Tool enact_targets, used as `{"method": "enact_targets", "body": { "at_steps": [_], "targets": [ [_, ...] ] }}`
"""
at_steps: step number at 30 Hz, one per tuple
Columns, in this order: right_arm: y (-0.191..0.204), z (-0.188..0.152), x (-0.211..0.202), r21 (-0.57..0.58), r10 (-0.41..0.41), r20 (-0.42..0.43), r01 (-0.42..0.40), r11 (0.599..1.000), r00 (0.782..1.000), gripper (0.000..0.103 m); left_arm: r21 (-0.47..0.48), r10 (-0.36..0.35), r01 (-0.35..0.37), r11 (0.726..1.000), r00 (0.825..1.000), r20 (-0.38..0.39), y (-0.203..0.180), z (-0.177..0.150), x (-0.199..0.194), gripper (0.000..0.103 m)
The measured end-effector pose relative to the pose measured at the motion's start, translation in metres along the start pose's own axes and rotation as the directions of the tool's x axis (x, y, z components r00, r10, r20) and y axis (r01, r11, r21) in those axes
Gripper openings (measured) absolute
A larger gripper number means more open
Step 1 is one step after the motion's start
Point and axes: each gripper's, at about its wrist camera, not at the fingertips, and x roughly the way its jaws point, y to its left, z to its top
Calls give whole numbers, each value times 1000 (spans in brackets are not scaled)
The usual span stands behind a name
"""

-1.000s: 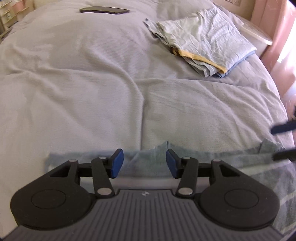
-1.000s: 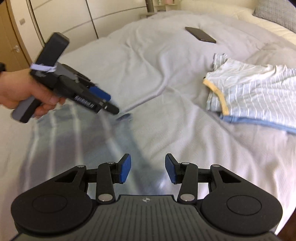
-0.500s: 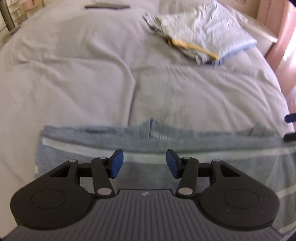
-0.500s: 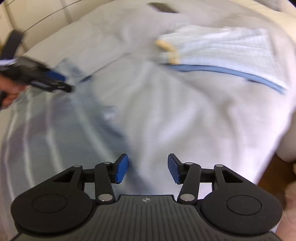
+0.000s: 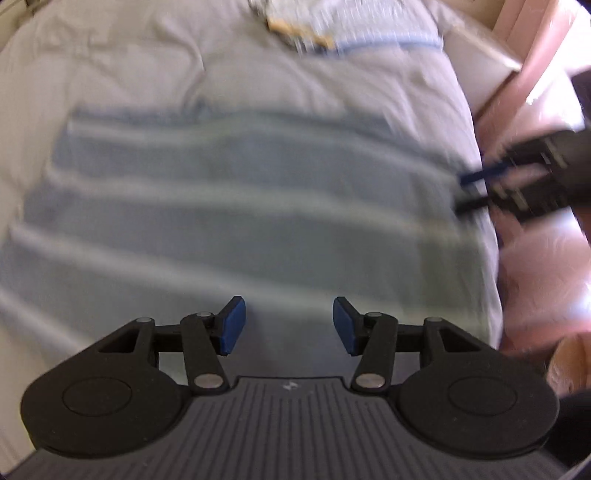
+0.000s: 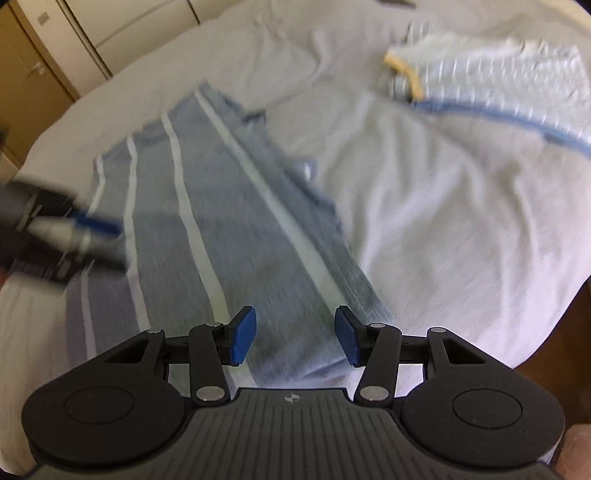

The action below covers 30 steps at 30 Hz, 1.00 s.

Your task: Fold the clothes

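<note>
Fingers of left gripper and right gripper spread — empty above striped garment.

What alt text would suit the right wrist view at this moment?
The open right gripper hovers over the near end of a blue shirt with white stripes spread on a pale bedcover. The left gripper, blurred, is at the left edge; a folded striped garment lies at the far right.

Wrinkled pale grey bedspread spread over the bed, pink curtain seen blurred along the bed's right edge, pale wardrobe panels and a brown door with handle set behind, a dark flat object cut off at the far edge.
</note>
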Motion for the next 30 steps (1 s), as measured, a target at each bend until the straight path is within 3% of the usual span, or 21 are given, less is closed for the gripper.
{"method": "enact_targets", "body": {
  "at_steps": [8, 12, 21, 26, 28, 30],
  "targets": [
    [-27, -3, -15, -37, -147, -6, 146, 989, 989, 51, 6, 114, -114, 993, 993, -12, -12, -57, -12, 52],
    [-9, -6, -35, -64, -139, 27, 140, 988, 990, 52, -40, 163, -163, 986, 987, -5, -16, -82, -32, 52],
    [64, -41, -81, -182, -85, 58, 94, 979, 995, 56, -97, 199, -189, 977, 975, 104, -71, -138, -91, 51],
    [94, -65, -108, -255, -76, 59, 89, 963, 995, 57, 62, 242, -253, 965, 959, 149, -105, -162, -108, 51],
    [96, -66, -114, -272, -84, 58, 97, 957, 995, 58, 163, 265, -290, 943, 951, 161, -119, -168, -107, 51],
    [98, -67, -121, -289, -92, 56, 104, 952, 994, 58, 305, 281, -329, 894, 940, 192, -134, -170, -101, 52]
  ]
}}
